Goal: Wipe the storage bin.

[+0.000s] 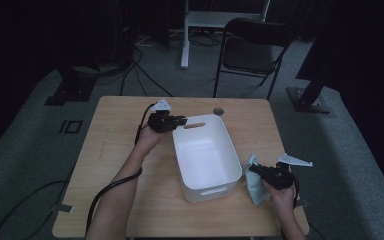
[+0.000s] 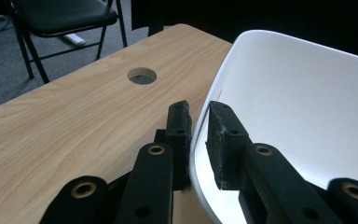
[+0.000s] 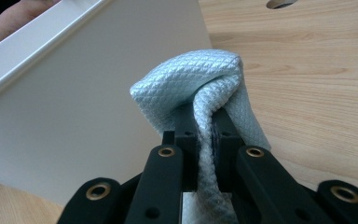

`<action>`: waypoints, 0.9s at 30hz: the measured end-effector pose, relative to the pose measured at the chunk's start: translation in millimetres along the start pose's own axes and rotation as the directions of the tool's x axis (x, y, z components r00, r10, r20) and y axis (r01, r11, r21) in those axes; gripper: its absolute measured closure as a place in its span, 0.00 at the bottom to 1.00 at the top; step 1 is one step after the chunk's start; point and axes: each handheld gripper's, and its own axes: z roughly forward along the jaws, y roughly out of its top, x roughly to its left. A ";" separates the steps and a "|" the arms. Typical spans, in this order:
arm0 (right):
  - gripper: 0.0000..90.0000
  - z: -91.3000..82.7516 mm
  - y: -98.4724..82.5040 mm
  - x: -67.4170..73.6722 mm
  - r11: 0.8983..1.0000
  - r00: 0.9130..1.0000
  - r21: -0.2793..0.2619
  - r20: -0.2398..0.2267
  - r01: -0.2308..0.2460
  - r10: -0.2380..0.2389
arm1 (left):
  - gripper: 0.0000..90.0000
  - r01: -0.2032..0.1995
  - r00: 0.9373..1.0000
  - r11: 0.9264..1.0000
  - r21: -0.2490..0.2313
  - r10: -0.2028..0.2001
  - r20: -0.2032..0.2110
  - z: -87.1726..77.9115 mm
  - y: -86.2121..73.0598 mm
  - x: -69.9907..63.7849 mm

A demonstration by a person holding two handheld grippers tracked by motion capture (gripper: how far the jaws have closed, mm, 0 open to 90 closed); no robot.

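A white plastic bin stands open and empty on the wooden table. My left gripper is at its far left corner, near the handle slot. In the left gripper view the jaws straddle the bin's rim, one pad outside and one inside, pressed on it. Right of the bin, my right gripper is shut on a light blue quilted cloth. In the right gripper view the cloth bunches over the right gripper beside the bin's outer wall.
A round cable hole sits in the table just behind the bin. A black folding chair stands beyond the far edge. Cables run across the floor at the left. Bare tabletop lies left of the bin.
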 end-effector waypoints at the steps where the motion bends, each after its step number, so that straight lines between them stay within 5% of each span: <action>1: 0.94 -0.4 -0.2 -0.4 1.000 1.000 0.001 0.001 -0.001 0.001 | 0.90 0.003 1.000 1.000 0.006 -0.003 -0.024 -4.2 -1.3 -0.5; 8: 0.94 -1.1 0.3 -0.6 1.000 1.000 -0.002 0.007 -0.002 0.002 | 0.96 0.034 0.990 0.999 0.012 -0.032 -0.136 -28.4 -11.8 -4.4; 16: 0.94 1.7 0.2 2.6 1.000 1.000 0.006 0.007 0.006 -0.006 | 0.95 0.095 0.952 0.996 0.000 -0.090 -0.293 -54.4 -26.4 -19.2; 27: 0.94 2.3 0.6 4.6 1.000 1.000 0.006 0.004 0.012 -0.012 | 0.91 0.124 0.939 0.992 -0.008 -0.121 -0.322 -87.1 -46.2 -42.2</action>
